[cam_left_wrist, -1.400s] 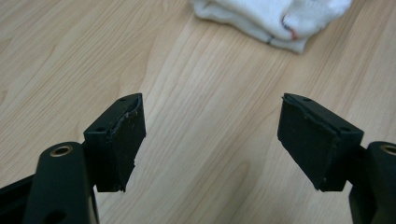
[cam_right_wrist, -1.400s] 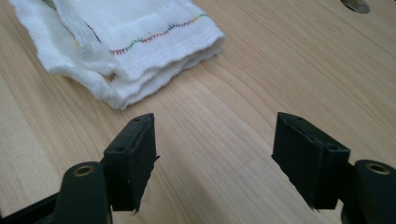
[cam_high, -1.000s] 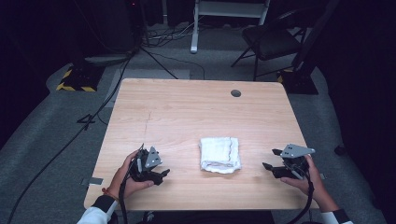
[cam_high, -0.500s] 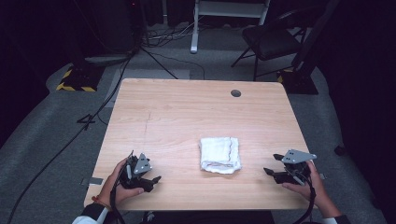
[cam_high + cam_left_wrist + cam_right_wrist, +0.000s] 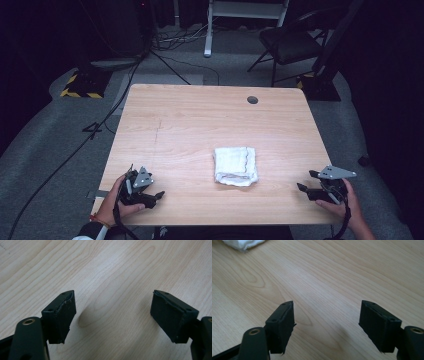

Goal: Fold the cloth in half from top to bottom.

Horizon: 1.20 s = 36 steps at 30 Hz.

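A light wooden table with a pale grain fills the middle of the high view, and a small round dark grommet hole sits near its far right edge. Around it lies grey carpeted floor, darker toward the frame's edges. At upper right stands a black chair with thin metal legs. At top centre rises a white metal frame stand. Black cables snake across the floor at upper left, one running down the left side. A yellow-and-black striped block lies at left. The far room is dark, with the light falling mostly on the table.
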Motion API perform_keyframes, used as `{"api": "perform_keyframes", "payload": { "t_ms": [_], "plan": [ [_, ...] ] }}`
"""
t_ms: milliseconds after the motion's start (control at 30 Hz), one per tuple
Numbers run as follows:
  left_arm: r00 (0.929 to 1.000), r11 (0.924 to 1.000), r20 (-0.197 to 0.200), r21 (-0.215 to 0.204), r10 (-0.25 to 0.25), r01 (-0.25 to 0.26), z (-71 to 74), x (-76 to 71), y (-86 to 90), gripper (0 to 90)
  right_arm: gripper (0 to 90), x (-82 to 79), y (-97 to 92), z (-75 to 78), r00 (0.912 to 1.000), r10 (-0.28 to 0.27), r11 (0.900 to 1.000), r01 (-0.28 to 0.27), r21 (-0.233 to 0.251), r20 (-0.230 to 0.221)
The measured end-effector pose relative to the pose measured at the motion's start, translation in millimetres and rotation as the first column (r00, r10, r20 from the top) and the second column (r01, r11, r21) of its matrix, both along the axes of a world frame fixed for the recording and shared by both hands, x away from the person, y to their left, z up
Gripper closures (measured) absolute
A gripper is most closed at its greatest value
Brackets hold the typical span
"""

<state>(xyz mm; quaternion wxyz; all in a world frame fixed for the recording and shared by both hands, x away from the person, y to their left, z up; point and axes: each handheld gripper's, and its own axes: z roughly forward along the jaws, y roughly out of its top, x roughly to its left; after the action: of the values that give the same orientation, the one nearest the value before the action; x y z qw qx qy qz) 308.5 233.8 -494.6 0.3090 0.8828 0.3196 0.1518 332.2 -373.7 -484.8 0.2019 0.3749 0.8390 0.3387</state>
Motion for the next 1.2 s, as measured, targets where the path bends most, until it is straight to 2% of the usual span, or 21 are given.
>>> {"api": "perform_keyframes", "payload": {
  "t_ms": [67, 167, 267, 300, 367, 433, 800, 1200],
  "plan": [
    [1.0000, 0.9997, -0.008, -0.022, 0.001, -0.001, -1.9, 0.3, 5.8, 20.4, 28.4, -0.3, -2.9, -1.0, 1.0000, -0.007, 0.9999, 0.007, 0.007, -0.003],
    [0.9994, 0.9951, -0.031, -0.097, 0.015, -0.018, -7.6, 1.1, 18.8, 19.6, 27.8, -0.7, -12.2, -6.6, 0.9992, -0.035, 0.9986, 0.036, 0.040, -0.020],
    [0.9994, 0.9937, -0.017, -0.107, 0.030, -0.032, -9.2, -1.0, 25.5, 19.7, 25.8, -0.2, -19.4, -14.5, 0.9974, -0.059, 0.9962, 0.061, 0.061, -0.042],
    [0.9988, 0.9932, -0.017, -0.106, 0.047, -0.048, -9.2, -1.3, 26.3, 18.8, 25.8, -1.0, -22.3, -17.4, 0.9972, -0.066, 0.9938, 0.069, 0.088, -0.036],
    [0.9970, 0.9917, -0.021, -0.103, 0.075, -0.077, -9.4, -0.9, 26.7, 18.1, 25.6, -1.2, -22.8, -17.7, 0.9971, -0.069, 0.9935, 0.071, 0.088, -0.032],
    [0.9963, 0.9917, -0.024, -0.097, 0.083, -0.085, -9.3, -0.2, 26.9, 15.1, 25.3, -2.0, -22.5, -18.3, 0.9968, -0.075, 0.9933, 0.077, 0.086, -0.026],
    [0.9932, 0.9882, -0.025, -0.100, 0.114, -0.116, -9.6, -0.9, 26.9, 15.1, 24.4, -1.6, -22.2, -18.5, 0.9953, -0.093, 0.9917, 0.095, 0.086, -0.027],
    [0.9933, 0.9887, -0.020, -0.095, 0.114, -0.116, -9.2, 0.5, 28.0, 15.0, 24.3, -1.2, -22.3, -18.5, 0.9940, -0.106, 0.9905, 0.108, 0.085, -0.027]
  ]
}}
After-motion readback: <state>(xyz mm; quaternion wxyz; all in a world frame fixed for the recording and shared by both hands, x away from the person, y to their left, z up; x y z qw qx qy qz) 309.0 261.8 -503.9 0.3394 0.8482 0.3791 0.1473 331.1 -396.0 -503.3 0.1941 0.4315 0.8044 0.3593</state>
